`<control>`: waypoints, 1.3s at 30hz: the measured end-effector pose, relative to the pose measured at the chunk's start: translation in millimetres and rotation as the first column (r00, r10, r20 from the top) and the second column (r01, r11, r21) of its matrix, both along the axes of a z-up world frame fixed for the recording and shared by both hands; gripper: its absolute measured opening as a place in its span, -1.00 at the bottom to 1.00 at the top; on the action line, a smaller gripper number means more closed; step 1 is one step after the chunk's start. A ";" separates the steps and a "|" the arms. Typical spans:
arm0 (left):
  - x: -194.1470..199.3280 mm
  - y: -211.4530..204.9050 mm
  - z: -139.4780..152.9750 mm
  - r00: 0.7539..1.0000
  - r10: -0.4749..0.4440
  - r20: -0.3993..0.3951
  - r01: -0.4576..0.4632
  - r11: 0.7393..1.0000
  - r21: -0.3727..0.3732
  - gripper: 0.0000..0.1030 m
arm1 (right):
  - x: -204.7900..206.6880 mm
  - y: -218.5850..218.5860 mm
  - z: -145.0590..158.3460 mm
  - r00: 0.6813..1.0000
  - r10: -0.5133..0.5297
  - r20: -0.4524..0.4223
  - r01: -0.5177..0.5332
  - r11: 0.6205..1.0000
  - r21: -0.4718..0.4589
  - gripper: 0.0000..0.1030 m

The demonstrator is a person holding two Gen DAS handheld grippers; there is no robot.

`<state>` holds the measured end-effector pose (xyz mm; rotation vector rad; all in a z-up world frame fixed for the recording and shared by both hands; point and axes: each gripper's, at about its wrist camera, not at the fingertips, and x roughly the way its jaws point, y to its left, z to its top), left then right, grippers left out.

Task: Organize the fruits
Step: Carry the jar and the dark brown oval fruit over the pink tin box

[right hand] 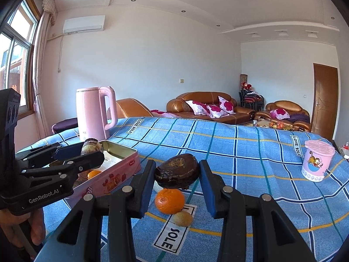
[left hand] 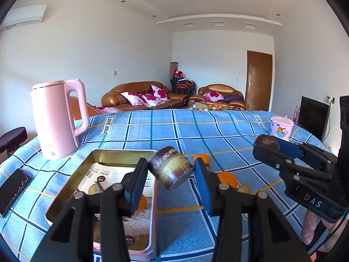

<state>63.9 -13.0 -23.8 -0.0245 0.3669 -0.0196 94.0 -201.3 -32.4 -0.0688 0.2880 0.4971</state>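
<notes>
- Blue plaid cloth [right hand: 229,150] printed "LOVE SOLE" covers the tabletop; behind it stand brown leather sofas [right hand: 205,107] with floral cushions.
- Left tool [left hand: 171,171] is closed about halfway on a short brown-and-gold cylindrical piece [left hand: 171,170]. The piece sits tilted between the 2 blue pads, raised above the cloth just past the right wall of the pink tin [left hand: 153,218].
- That tin lies open, with printed paper and a small orange fruit [left hand: 142,203] inside; from the right wrist view the fruit [right hand: 93,174] shows behind the tin's pink side [right hand: 109,181].
- Right tool [right hand: 177,174] is likewise closed about halfway on a dark, wrinkled, flattened round fruit [right hand: 177,171], held clear of the cloth.
- Directly below that held fruit, a mandarin [right hand: 169,200] rests on the cloth, with a small tan fruit [right hand: 182,218] touching it on the near side.
- In the left wrist view, 2 mandarins [left hand: 226,179] and the tan fruit [left hand: 243,188] show just behind the left tool's right finger.
- Pink kettle [left hand: 57,118] stands beyond the tin's far-left corner.
- Pink cartoon tub [right hand: 317,160] sits well apart toward the right edge.
- Dark flat phone-like object [left hand: 13,188] lies left of the tin.
</notes>
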 end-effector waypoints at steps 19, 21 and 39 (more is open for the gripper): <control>-1.4 83.9 -2.4 0.987 0.154 -0.041 -0.156 0.987 -0.050 -0.11 | -3.8 67.9 17.6 0.986 0.164 0.012 -0.164 0.986 -0.022 -0.17; 1.5 88.9 -4.2 0.985 0.164 -0.049 -0.166 0.985 -0.050 -0.11 | -3.2 76.0 17.4 0.984 0.178 0.010 -0.177 0.984 -0.031 -0.17; 23.9 92.0 -3.2 0.984 0.160 -0.080 -0.160 0.987 0.000 -0.11 | 29.3 133.6 5.5 0.968 0.241 -0.073 -0.245 0.968 -0.056 -0.17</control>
